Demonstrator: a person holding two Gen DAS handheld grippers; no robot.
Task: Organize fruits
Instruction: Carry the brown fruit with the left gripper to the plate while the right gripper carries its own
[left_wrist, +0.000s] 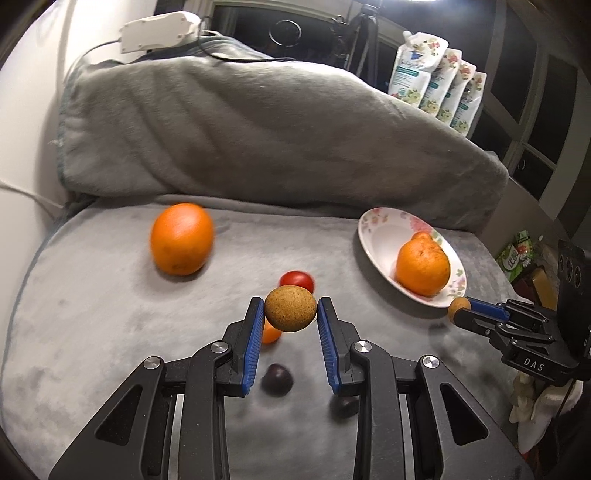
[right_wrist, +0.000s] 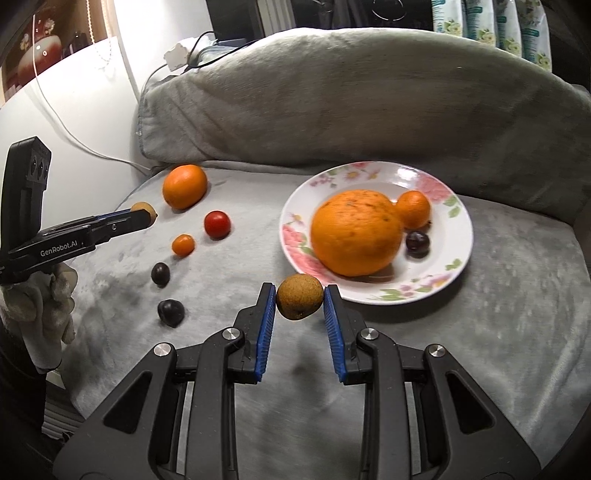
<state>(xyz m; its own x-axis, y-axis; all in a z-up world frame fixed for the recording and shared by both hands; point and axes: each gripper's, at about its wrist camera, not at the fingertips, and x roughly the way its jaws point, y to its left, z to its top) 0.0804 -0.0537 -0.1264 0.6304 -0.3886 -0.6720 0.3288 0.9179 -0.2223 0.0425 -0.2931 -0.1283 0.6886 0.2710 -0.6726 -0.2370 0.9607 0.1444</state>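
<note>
Grey blanket (right_wrist: 480, 332) covers seat, bunched into roll at 12 o'clock.
Flowered plate (right_wrist: 458, 236) at 1 o'clock from right gripper; on it big orange (right_wrist: 354, 232), small orange (right_wrist: 413, 208) touching it, dark plum (right_wrist: 418, 243).
Loose on blanket: orange (right_wrist: 184, 186), tomato (right_wrist: 217, 224), kumquat (right_wrist: 183, 245), two dark plums (right_wrist: 160, 274) (right_wrist: 171, 312).
Left gripper (left_wrist: 290, 309) clamped on brown longan (left_wrist: 290, 309).
Right gripper (right_wrist: 300, 296) clamped on second longan (right_wrist: 300, 296), just at plate's 7 o'clock rim.

Grey plush cushion (right_wrist: 332, 96), white wall (right_wrist: 74, 96)
</note>
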